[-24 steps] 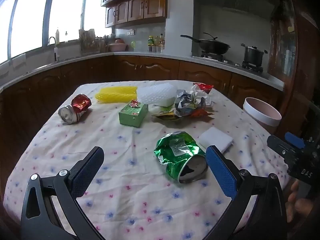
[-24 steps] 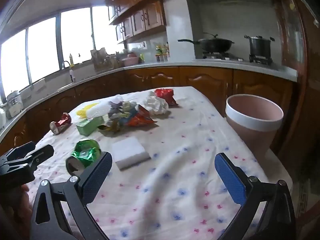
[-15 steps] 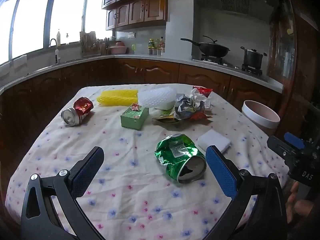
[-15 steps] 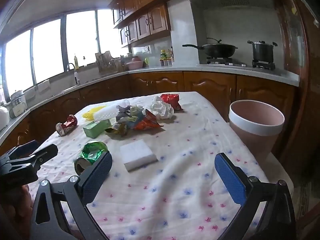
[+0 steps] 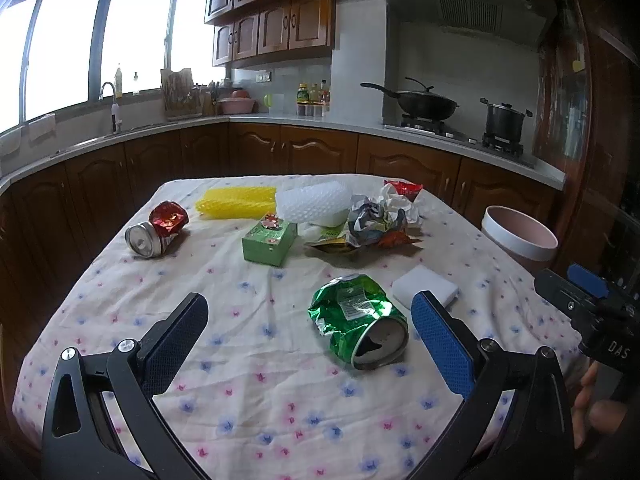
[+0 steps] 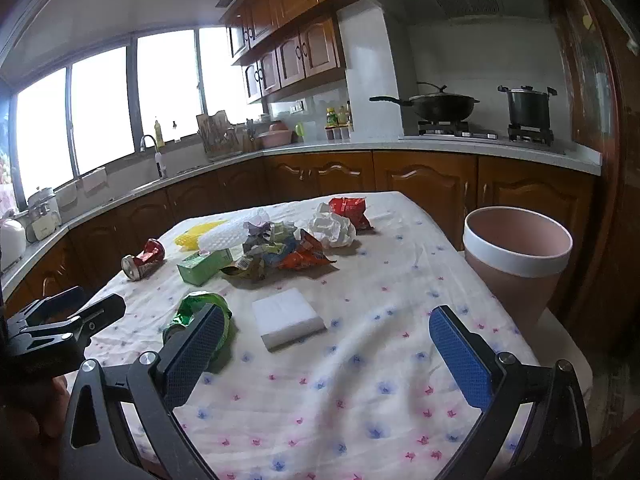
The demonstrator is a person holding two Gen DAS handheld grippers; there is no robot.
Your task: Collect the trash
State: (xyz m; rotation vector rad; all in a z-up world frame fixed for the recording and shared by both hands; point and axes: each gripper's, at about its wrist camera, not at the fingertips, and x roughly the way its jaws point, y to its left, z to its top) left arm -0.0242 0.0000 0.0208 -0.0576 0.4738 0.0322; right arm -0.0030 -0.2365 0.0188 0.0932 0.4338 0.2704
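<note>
From the left wrist view, the left gripper [image 5: 310, 336] hangs over the table's [image 5: 120, 300] near edge, jaws wide apart and empty. A crushed green can [image 5: 358, 330] lies just inside its right finger. Toward the far edge lie a red can [image 5: 158, 229], green carton [image 5: 270, 240], yellow mesh [image 5: 236, 202], white foam netting [image 5: 314, 202] and crumpled wrappers [image 5: 376, 222].

From the right wrist view, the right gripper [image 6: 326, 354] is likewise spread and empty above the near edge, a white sponge [image 6: 288, 316] just ahead. The pink bin [image 6: 516, 256] stands beside the table's right edge; what shows of its inside looks bare. The task appears barely begun: every piece remains on the table.
</note>
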